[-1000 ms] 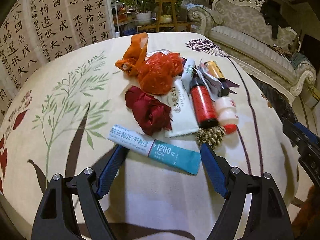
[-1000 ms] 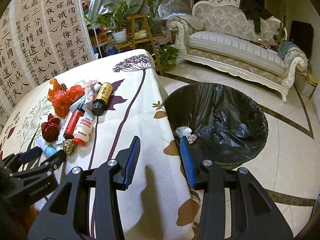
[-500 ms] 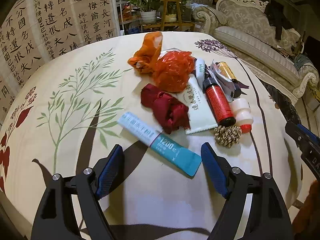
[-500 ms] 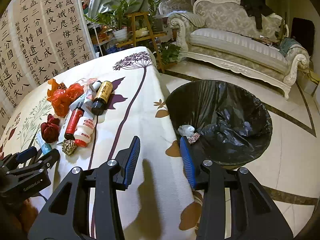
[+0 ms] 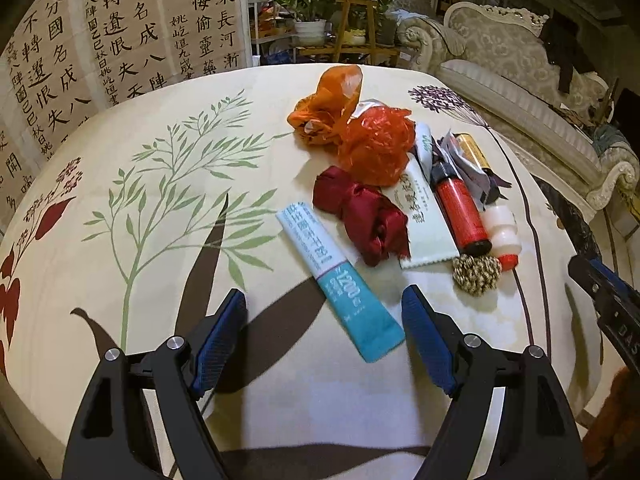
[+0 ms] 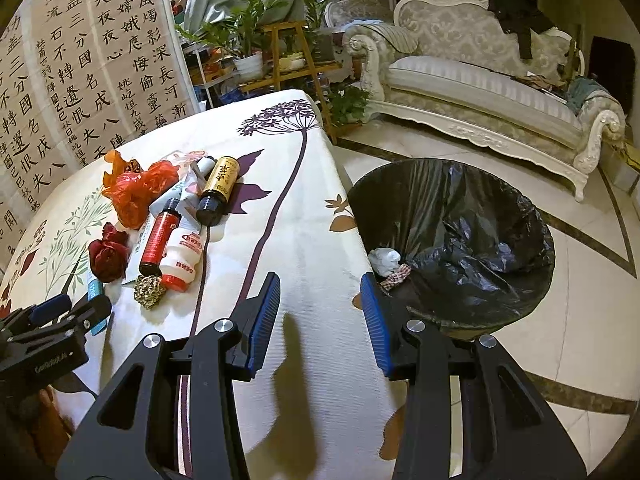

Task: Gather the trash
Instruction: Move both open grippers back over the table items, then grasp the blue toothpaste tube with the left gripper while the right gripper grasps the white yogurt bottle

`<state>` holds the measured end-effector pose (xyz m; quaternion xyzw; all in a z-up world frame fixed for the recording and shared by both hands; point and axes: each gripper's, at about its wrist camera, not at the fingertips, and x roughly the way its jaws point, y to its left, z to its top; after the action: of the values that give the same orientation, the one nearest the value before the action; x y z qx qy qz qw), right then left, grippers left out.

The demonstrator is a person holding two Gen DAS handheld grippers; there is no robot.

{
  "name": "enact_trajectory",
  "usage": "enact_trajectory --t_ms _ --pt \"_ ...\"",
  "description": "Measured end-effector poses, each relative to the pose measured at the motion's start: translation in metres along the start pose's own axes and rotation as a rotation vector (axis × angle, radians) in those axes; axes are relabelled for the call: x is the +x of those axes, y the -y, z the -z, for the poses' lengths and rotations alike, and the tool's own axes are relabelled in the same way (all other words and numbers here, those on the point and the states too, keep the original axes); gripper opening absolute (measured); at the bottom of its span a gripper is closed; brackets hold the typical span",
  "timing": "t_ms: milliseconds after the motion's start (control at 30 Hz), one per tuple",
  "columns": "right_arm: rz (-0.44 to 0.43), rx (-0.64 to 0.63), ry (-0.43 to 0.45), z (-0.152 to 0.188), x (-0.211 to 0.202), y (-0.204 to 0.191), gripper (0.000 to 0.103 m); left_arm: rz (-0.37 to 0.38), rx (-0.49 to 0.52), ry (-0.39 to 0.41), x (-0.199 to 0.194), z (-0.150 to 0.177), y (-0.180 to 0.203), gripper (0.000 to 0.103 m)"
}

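A pile of trash lies on the table with the floral cloth [image 5: 160, 240]: a white-and-teal sachet [image 5: 340, 276], a dark red wrapper [image 5: 362, 216], orange plastic bags [image 5: 360, 132], a red bottle [image 5: 460, 208], a small white bottle [image 5: 502, 232], a gold scrubber ball [image 5: 476, 274] and a brown bottle [image 6: 219, 188]. My left gripper [image 5: 324, 332] is open, and the sachet's teal end lies between its fingers. My right gripper [image 6: 320, 312] is open and empty above the table's right edge, beside the black-lined trash bin [image 6: 452, 240].
The bin holds a white wad [image 6: 384, 260] and a checked scrap. A calligraphy screen [image 5: 100, 40] stands behind the table. A plant stand [image 6: 288, 68] and a sofa [image 6: 480, 84] are beyond, on a tiled floor [image 6: 592, 300].
My left gripper has turned and shifted left, so the sachet now lies diagonally with its teal end by the right finger. The right gripper has barely moved.
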<state>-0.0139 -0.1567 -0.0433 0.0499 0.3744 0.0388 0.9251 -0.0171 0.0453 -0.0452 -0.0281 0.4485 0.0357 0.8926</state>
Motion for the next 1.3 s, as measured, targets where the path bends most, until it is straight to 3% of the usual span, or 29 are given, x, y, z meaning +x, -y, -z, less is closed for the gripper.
enact_trajectory --t_ms 100,267,333,567,833,1167,1233,1300 --pt "-0.002 -0.007 0.002 0.0 -0.002 -0.004 0.041 0.006 0.014 0.01 -0.001 -0.001 -0.001 0.067" --pt "-0.01 -0.023 0.002 -0.001 -0.002 -0.012 0.041 0.007 0.038 0.031 -0.005 0.001 -0.007 0.032" --pt "-0.013 -0.029 0.001 -0.002 -0.002 -0.015 0.041 0.027 0.038 0.037 -0.006 0.001 -0.011 0.023" --pt "-0.038 -0.058 0.004 -0.006 -0.004 -0.032 0.041 0.051 0.021 0.04 -0.007 0.002 -0.022 0.022" --pt "-0.073 -0.117 -0.005 -0.016 0.005 -0.063 0.041 -0.011 0.04 0.105 -0.017 0.0 -0.033 0.022" --pt "-0.084 -0.163 -0.039 -0.021 0.02 -0.088 0.038 -0.011 0.015 0.109 -0.009 -0.006 -0.051 0.022" --pt "-0.086 -0.169 -0.049 -0.021 0.022 -0.089 0.026 -0.006 0.011 0.108 -0.008 -0.006 -0.052 0.021" --pt "-0.084 -0.176 -0.051 -0.02 0.024 -0.09 0.025 -0.001 0.011 0.108 -0.007 -0.007 -0.052 0.021"
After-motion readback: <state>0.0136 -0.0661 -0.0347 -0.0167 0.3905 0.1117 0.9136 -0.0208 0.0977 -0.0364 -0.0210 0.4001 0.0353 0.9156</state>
